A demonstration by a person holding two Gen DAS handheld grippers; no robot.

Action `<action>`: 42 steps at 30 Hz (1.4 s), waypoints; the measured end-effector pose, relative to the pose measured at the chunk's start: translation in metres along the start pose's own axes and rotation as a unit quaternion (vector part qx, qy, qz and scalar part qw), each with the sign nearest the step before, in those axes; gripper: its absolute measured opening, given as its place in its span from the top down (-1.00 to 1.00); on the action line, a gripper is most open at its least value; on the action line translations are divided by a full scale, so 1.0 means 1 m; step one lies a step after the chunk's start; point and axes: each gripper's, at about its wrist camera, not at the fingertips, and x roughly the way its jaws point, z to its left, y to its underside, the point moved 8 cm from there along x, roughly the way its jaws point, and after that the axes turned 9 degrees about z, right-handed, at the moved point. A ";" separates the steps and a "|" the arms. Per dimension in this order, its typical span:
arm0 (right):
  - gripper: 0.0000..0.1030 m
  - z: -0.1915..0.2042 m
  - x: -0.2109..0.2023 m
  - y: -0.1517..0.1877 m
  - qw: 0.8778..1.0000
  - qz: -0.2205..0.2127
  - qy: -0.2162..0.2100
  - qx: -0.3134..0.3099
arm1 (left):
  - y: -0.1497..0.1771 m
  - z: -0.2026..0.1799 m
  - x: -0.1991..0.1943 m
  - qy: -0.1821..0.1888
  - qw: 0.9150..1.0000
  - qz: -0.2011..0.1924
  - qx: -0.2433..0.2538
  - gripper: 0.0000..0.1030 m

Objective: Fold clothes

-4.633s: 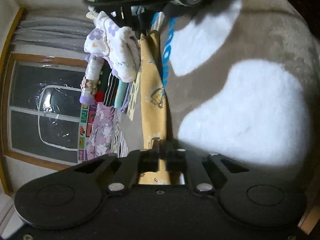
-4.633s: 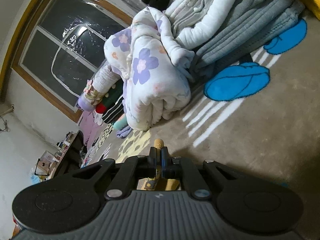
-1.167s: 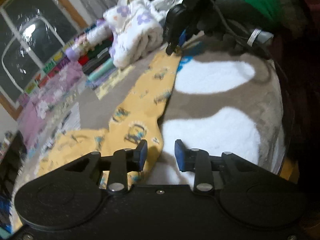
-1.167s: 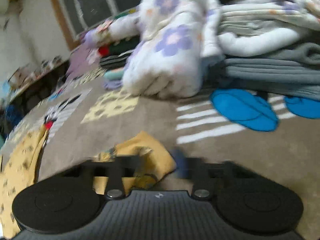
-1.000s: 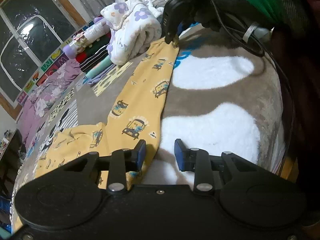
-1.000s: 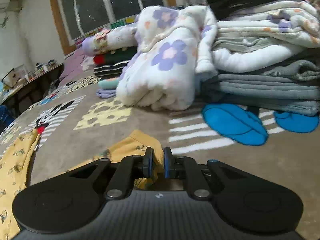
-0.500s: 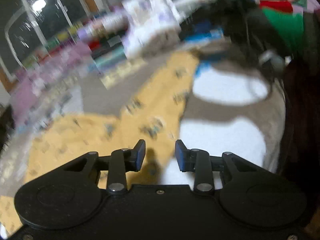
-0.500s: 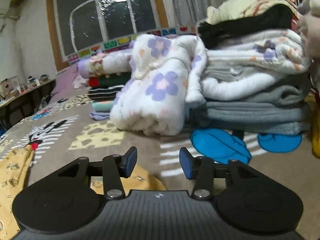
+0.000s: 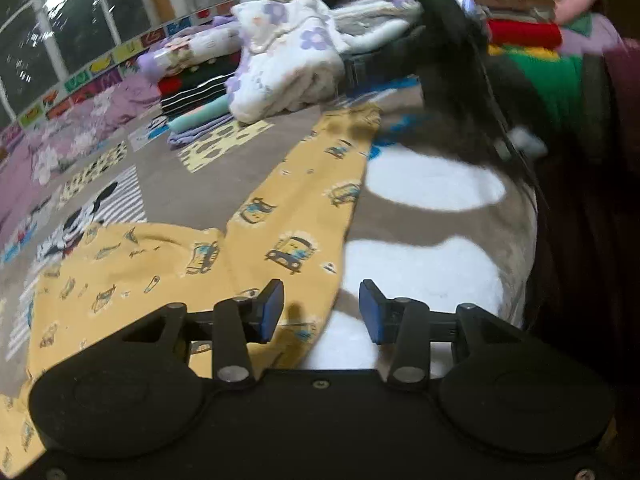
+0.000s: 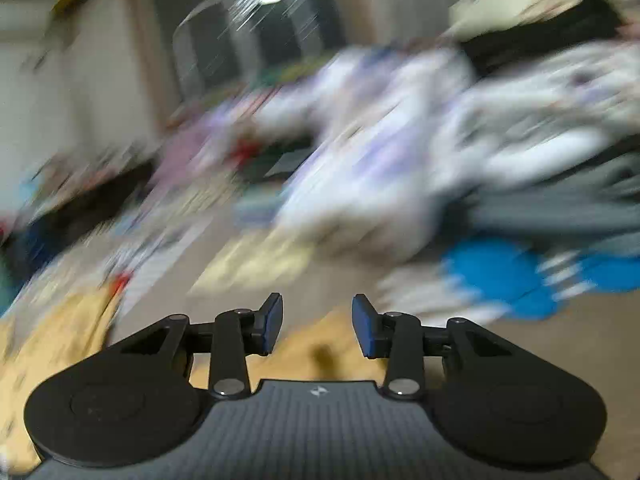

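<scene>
Here the yellow printed garment (image 9: 280, 216) is laid flat on the grey blanket (image 9: 420, 220), one leg stretched toward the folded stacks (image 9: 288, 60), while the left gripper (image 9: 320, 312) is opening and the right gripper (image 10: 316, 328) closing, nothing being pinched by either. A fresh grab might catch the plush blanket along with the thin cloth, so that the fold would be dragged askew. The right view is badly blurred, and the right gripper's fingers cannot be made out in the left view.

soft yellow printed cloth garment (image 9: 296, 216), plush fuzzy blanket (image 9: 424, 264)
</scene>
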 end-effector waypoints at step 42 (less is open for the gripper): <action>0.26 0.229 0.153 -0.079 0.975 0.138 -0.155 -0.076 | 0.065 0.422 0.087 0.130 0.844 -0.029 -0.520 0.32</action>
